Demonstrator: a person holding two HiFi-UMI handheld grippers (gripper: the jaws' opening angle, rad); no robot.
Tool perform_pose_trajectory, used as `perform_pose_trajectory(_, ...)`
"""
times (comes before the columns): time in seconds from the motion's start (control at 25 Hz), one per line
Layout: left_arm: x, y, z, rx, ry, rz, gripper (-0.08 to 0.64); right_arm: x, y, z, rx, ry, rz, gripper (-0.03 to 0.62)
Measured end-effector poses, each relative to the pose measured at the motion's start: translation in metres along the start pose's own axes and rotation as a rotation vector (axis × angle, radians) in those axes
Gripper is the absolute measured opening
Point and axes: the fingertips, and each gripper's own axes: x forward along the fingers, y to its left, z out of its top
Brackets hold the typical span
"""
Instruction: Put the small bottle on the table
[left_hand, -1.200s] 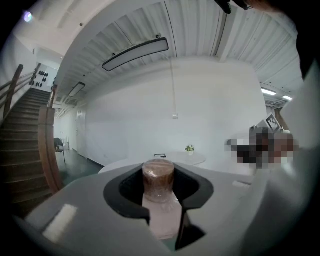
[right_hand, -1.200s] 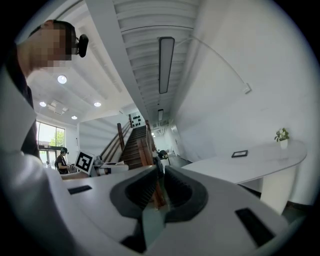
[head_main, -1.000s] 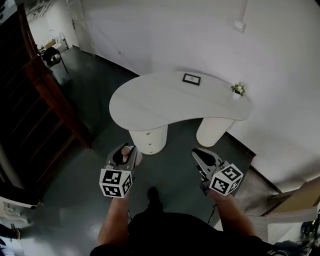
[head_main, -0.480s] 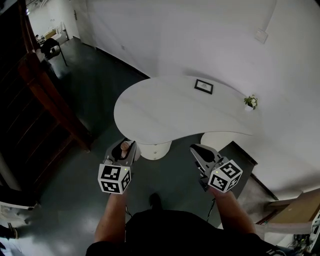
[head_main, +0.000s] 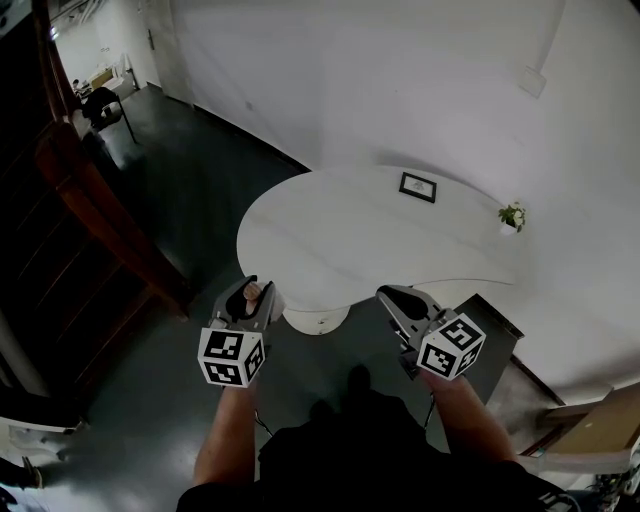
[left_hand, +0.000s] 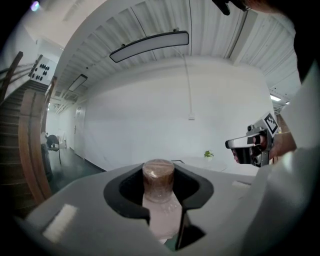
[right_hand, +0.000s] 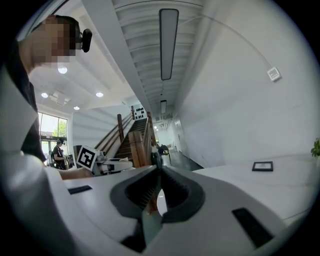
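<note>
Status: the small bottle (left_hand: 159, 200) of pale translucent plastic with a round brown cap is not yet on the table. It sits upright between the grey moulded jaws of the left gripper (head_main: 255, 287). The pads are closed on its body and the cap stands clear above them. It is carried in the air just off the near edge of the white kidney-shaped table (head_main: 340, 240), above the floor rather than the top.

Done, as far as can be judged: pick-up and most of the approach. Left: bring the small bottle over the tabletop, lower it, release.

Bottle: cylindrical, smooth, slightly cloudy wall. The cap has a dull, faintly speckled top.

Right gripper (head_main: 388, 296): jaws pressed together at the tips, nothing between them. It hangs beside the left one, near the table edge. Ribbed dark pads, matte grey shell, black-and-white marker cube at the back.

Table: smooth matte white top with rounded outline, on thick round white pedestals (head_main: 317, 320). The near half is bare.

Far side of the top: a small black-framed card (head_main: 418, 187) lying flat, and a tiny green plant in a white pot (head_main: 512, 216), well apart from each other.

Surround: dark glossy grey-green floor (head_main: 190, 190), plain white wall, brown wooden staircase (head_main: 85, 190) at the left.
</note>
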Motion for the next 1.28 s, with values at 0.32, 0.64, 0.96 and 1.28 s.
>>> perform_pose_trajectory(0.32,0.059,0.017,0.0,0.001,0.042,0.027,0.138,0.036,-0.06,-0.002,0.05,-0.003,0.037,0.011)
perform_pose_trajectory(0.64,0.153,0.026,0.017,-0.025,0.075,0.061,0.138,0.081,-0.159,0.009,0.091,0.014,0.092,0.011)
perform_pose_trajectory(0.96,0.226,0.025,0.033,-0.027,0.077,0.086,0.137,0.117,-0.234,0.026,0.109,0.018,0.143,0.011)
perform_pose_trajectory(1.28,0.252,0.045,0.027,0.003,0.11,0.101,0.138,0.148,-0.249,0.017,0.118,0.07,0.156,0.011)
